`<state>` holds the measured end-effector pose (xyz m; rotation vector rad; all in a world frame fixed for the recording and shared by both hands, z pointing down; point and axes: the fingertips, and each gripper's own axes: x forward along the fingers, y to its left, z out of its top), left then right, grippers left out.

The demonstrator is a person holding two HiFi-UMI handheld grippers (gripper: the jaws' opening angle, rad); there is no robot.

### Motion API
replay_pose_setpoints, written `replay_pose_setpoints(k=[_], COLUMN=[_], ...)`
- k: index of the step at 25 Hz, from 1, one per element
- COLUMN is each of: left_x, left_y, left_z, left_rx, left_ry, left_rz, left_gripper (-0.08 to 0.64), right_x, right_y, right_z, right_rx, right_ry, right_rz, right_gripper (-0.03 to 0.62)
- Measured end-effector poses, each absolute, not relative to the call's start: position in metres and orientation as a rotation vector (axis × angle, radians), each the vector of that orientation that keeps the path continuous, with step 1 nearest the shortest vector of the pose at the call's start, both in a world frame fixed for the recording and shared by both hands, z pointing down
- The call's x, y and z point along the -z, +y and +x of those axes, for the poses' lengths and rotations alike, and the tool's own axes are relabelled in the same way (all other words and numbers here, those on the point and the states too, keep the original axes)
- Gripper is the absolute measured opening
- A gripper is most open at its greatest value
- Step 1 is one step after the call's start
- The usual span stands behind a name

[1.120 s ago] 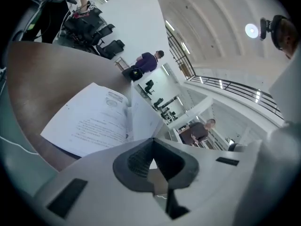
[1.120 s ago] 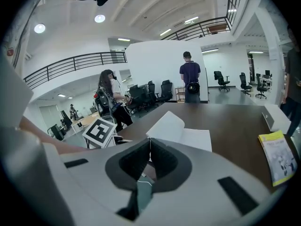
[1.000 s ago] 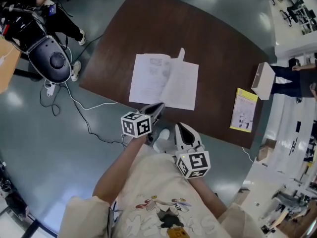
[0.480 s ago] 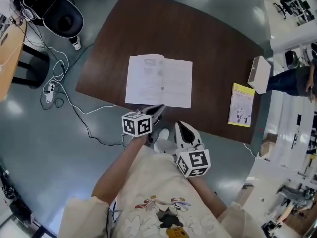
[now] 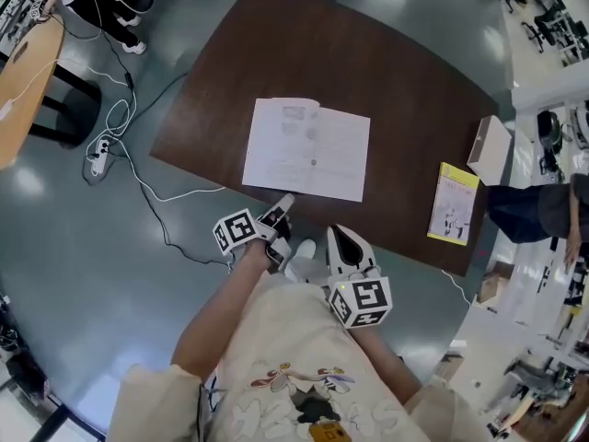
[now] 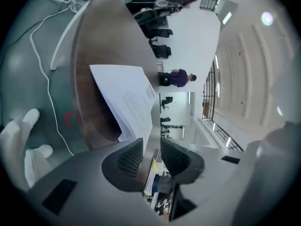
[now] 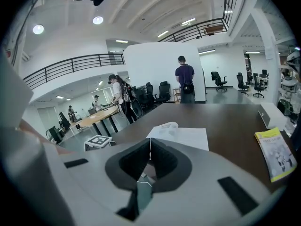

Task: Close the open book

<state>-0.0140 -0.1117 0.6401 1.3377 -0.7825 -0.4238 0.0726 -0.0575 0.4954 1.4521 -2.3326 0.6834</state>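
Your left tongs [image 5: 281,208] were opening empty, your right tongs [image 5: 335,235] shut; the thin, floppy book [image 5: 308,148] looked best pinched at a page's outer edge.

Count taken from the head view.

- Tables: 2. One dark table [image 5: 386,72], one wooden table [image 5: 23,90] at the upper left edge.
- Books: 1, an open book [image 5: 308,148].
- Booklets: 1, yellow [image 5: 455,204].
- Boxes: 1 [image 5: 490,148].
- Grippers: 2, the left gripper [image 5: 281,207] and the right gripper [image 5: 342,238].
- Marker cubes: 2, one per gripper. Left cube [image 5: 235,231], right cube [image 5: 359,304].
- Power strips: 1 [image 5: 99,151], on the floor.

Right gripper view: 1 person [image 7: 185,79] stands clear beyond the dark table. The others near the wooden table are too small to count.
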Motion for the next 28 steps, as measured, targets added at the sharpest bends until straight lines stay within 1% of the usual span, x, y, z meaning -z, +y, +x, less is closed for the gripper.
replay_pose_setpoints(k=[2,6,10,16,23,24,25,26,27,28], left_x=[-0.651,-0.672,-0.69,-0.709,-0.714,-0.715,-0.716,-0.717,-0.715,-0.712], left_y=[-0.115,-0.123,-0.129,-0.135,-0.151,-0.152,-0.152,-0.151,-0.151,-0.151], left_z=[-0.027,-0.04,-0.052,-0.07,-0.077,-0.077,-0.077,-0.076,-0.076,-0.075], left_rx=[0.501,0.59,0.64,0.688,0.664,0.648,0.626,0.607,0.596,0.594], left_ry=[-0.817,-0.841,-0.875,-0.946,-0.992,-0.998,-1.003,-1.006,-1.003,-0.996], left_rz=[1.257,1.136,1.029,0.926,0.941,0.948,0.959,0.973,0.993,1.016], left_gripper=[0.11,0.151,0.163,0.202,0.205,0.2,0.173,0.103,0.06,0.046], right_x=[-0.497,-0.499,-0.502,-0.505,-0.505,-0.505,-0.506,-0.507,-0.507,-0.508], right_y=[-0.056,-0.055,-0.055,-0.054,-0.053,-0.053,-0.053,-0.053,-0.053,-0.053], right_z=[0.071,0.069,0.069,0.071,0.072,0.072,0.072,0.073,0.075,0.076], right_rx=[-0.685,-0.689,-0.693,-0.71,-0.721,-0.721,-0.721,-0.721,-0.722,-0.724], right_ry=[-2.326,-2.31,-2.295,-2.278,-2.264,-2.262,-2.261,-2.259,-2.257,-2.255], right_rz=[1.443,1.432,1.434,1.452,1.468,1.472,1.476,1.481,1.485,1.488], right_gripper=[0.006,0.006,0.006,0.006,0.006,0.006,0.006,0.006,0.006,0.006])
